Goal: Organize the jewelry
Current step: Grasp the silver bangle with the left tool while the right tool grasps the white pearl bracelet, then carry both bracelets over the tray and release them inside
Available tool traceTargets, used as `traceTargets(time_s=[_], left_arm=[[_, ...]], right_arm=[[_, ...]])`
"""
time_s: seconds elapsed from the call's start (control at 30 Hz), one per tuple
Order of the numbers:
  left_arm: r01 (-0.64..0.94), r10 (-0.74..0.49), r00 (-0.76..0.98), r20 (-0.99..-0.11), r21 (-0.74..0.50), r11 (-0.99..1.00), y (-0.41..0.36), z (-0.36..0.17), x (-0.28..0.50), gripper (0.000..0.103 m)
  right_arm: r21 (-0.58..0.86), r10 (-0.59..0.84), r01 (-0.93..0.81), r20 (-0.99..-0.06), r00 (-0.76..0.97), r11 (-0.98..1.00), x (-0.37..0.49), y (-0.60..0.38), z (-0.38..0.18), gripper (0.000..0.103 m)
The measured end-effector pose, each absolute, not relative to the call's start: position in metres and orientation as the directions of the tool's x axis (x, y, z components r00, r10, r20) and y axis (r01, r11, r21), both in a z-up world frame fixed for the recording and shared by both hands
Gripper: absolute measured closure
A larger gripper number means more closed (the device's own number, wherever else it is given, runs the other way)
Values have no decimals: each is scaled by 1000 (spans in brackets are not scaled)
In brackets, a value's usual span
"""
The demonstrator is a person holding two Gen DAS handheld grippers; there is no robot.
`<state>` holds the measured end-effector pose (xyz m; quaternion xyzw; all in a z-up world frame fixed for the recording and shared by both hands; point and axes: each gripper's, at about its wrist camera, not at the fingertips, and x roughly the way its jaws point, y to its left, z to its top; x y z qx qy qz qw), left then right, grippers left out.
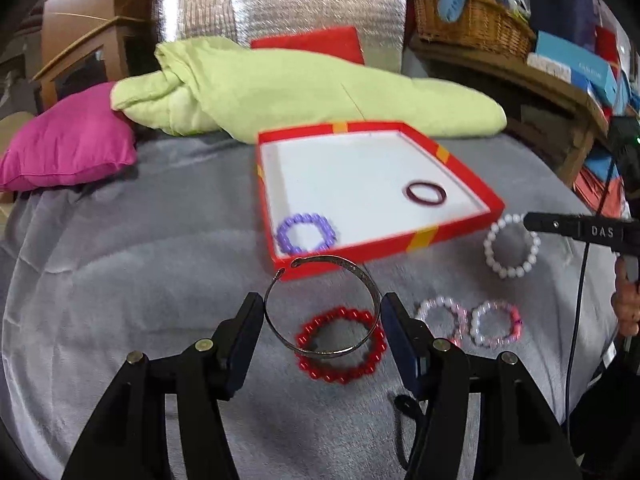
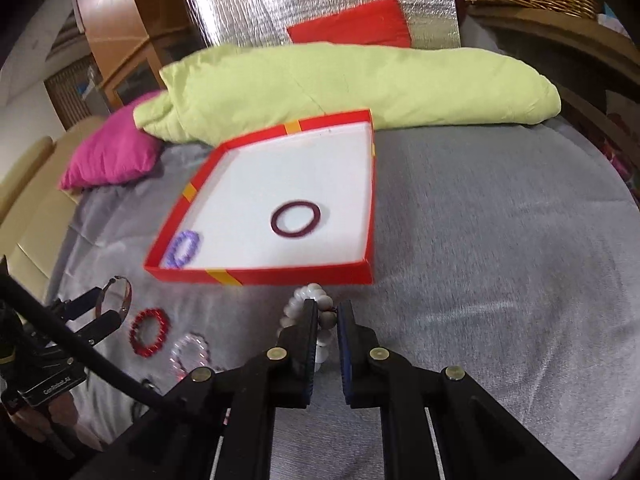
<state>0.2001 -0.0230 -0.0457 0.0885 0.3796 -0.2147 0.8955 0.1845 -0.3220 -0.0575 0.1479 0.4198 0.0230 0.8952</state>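
A red box lid (image 1: 452, 227) (image 2: 260, 276) with a white floor lies on the grey bedspread. In it are a purple bead bracelet (image 1: 306, 233) (image 2: 183, 249) and a dark red bangle (image 1: 426, 193) (image 2: 296, 217). My left gripper (image 1: 322, 312) (image 2: 108, 304) is shut on a silver open bangle (image 1: 362, 276) (image 2: 120, 294), held above a red bead bracelet (image 1: 340, 372) (image 2: 149, 332). My right gripper (image 2: 328, 312) is nearly closed around a white bead bracelet (image 2: 308, 294) (image 1: 512, 246). Two pale pink bead bracelets (image 1: 440, 316) (image 1: 496, 324) lie to the right of the red one.
A light green blanket (image 1: 304, 84) (image 2: 352, 84) and a magenta pillow (image 1: 68, 140) (image 2: 112, 152) lie behind the box. A red cushion (image 1: 316, 42) leans on a silver foil panel. A wicker basket (image 1: 472, 20) and boxes stand on a shelf at the right.
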Motion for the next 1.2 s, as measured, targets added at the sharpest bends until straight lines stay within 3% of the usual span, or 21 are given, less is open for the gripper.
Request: traceTargets(time_s=[0.3, 0.6, 1.2], left_arm=[[424, -330, 687, -648, -13, 906, -34, -26, 208, 41], [443, -350, 683, -641, -16, 896, -58, -22, 234, 41], [401, -263, 665, -699, 37, 915, -104, -50, 302, 41]], right_arm=[[379, 216, 73, -663, 717, 922, 188, -322, -35, 92], [467, 259, 58, -585, 769, 882, 210, -327, -19, 92], [484, 250, 87, -587, 770, 871, 309, -340, -39, 92]])
